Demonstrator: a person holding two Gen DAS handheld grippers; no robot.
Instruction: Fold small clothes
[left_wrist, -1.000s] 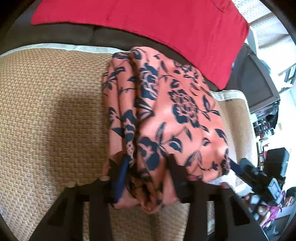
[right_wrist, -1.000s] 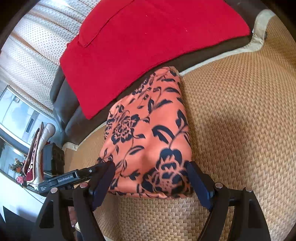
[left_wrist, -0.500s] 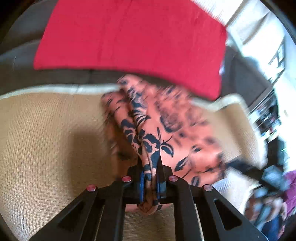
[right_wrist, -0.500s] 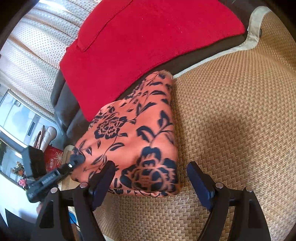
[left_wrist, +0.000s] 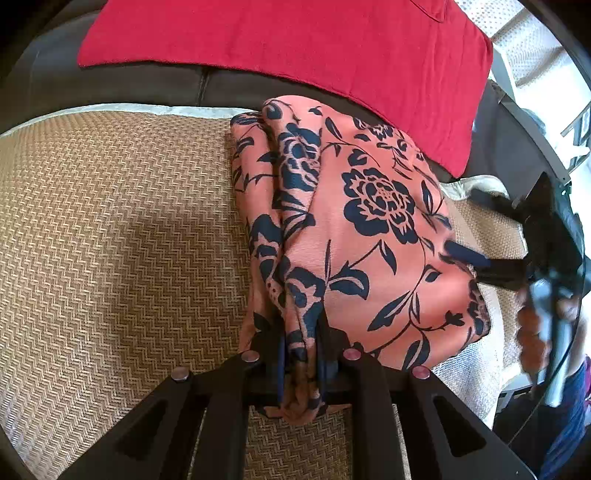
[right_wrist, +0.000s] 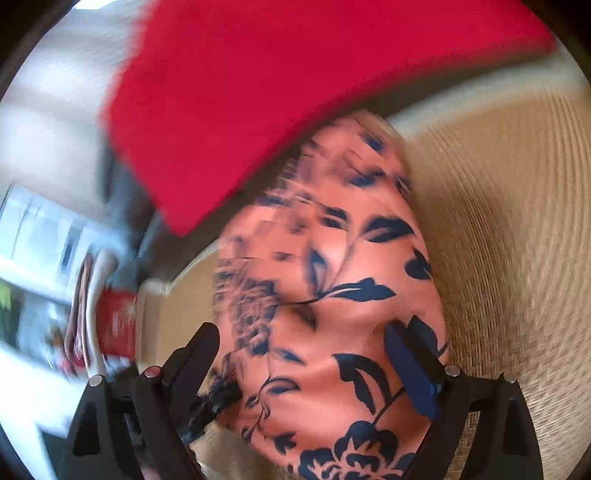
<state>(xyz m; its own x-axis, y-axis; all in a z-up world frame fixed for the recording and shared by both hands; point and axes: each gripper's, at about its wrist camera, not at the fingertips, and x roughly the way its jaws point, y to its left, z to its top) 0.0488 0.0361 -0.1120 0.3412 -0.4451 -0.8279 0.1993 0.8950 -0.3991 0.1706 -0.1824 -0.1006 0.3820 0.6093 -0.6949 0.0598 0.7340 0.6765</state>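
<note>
Left fingers (left_wrist: 301, 363) clamp the floral garment (left_wrist: 369, 236) on a woven mat (left_wrist: 110, 240); right fingers (right_wrist: 314, 354) opening astride it.

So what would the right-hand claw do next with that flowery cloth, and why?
Probably close on the near edge of the floral garment: the left gripper already pinches a bunched fold, while the right gripper has its jaws opening wide astride the cloth, gripping nothing.

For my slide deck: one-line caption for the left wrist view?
Left gripper pinching a bunched edge of the floral orange garment on a woven mat.
</note>
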